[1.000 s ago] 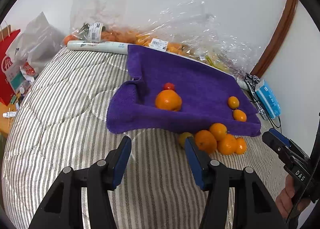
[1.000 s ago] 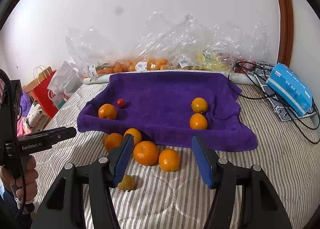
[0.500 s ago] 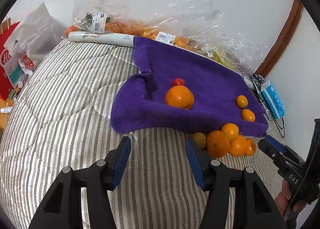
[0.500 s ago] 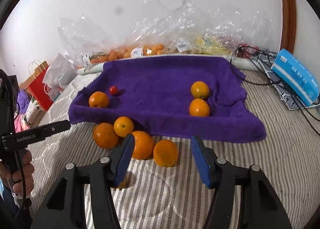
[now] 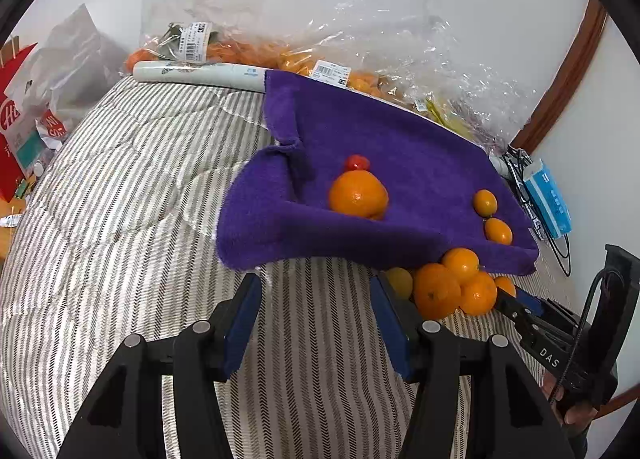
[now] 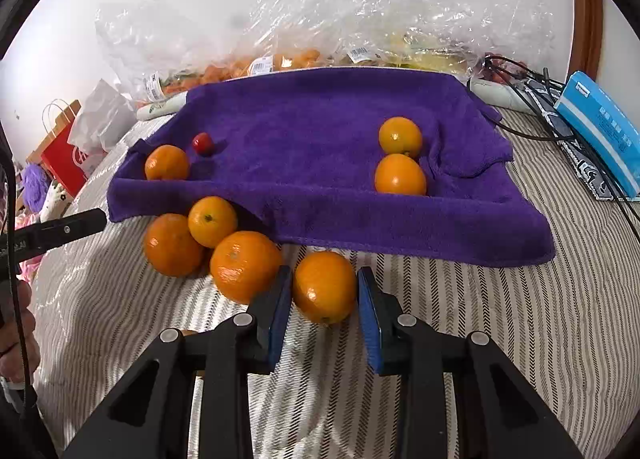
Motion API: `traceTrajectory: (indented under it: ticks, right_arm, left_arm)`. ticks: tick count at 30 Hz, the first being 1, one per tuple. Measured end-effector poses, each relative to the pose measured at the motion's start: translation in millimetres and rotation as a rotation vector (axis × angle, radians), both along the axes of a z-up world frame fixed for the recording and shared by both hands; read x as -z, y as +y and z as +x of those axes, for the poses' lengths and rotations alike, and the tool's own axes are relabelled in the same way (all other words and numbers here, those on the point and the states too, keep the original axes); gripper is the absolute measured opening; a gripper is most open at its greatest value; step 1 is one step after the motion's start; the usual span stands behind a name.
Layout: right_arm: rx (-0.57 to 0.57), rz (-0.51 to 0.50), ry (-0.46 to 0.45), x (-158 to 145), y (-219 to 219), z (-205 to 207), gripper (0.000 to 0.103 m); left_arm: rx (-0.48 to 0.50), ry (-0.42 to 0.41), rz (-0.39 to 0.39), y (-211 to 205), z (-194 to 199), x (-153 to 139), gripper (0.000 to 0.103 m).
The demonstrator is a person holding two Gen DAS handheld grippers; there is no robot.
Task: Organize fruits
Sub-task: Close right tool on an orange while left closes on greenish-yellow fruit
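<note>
A purple towel (image 6: pixel 312 119) lies on the striped bedcover (image 6: pixel 520 319). It carries an orange (image 6: pixel 166 163), a small red tomato (image 6: pixel 203 143) and two smaller oranges (image 6: pixel 400 137) at the right. In front of the towel sits a cluster of three oranges (image 6: pixel 245 265). My right gripper (image 6: pixel 324 273) is shut on a fourth orange (image 6: pixel 324 291) resting on the cover beside them. My left gripper (image 5: pixel 315 281) is open over bare cover, with nothing between its pads. Just right of it lie a yellowish fruit (image 5: pixel 400 281) and the cluster (image 5: pixel 436 291).
Clear plastic bags of fruit (image 6: pixel 280 59) line the wall behind the towel. A blue box (image 6: pixel 600 127) and black cables (image 6: pixel 532 87) lie at the right. A red paper bag (image 6: pixel 64 155) stands off the bed at the left.
My right gripper came down and forward over the rightmost loose orange, and its jaws closed on it. The left gripper stayed open and hardly moved.
</note>
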State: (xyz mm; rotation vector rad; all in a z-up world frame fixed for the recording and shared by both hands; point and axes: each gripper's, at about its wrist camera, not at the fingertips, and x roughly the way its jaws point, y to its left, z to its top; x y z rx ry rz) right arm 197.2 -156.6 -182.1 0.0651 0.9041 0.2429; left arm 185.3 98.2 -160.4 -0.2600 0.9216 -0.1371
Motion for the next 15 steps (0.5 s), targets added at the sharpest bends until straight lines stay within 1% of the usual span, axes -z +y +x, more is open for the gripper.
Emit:
traceTrajectory:
  ticks: [4,8,15]
  right_arm:
    - [0.011,-0.008,-0.018,-0.2,-5.7,-1.5,0.032]
    - [0.011,-0.007,-0.024,0.4,-14.6,-3.5,0.032]
    - [-0.004,0.002,-0.025,2.9,-18.6,-3.0,0.032]
  left_arm:
    - [0.035,-0.015,0.001,-10.0,-0.3,-1.0,0.054]
    - [0.071,-0.018,0.049,-26.5,3.0,1.6,0.054]
    - [0.123,0.021,0.095,-49.3,10.2,17.7,0.053]
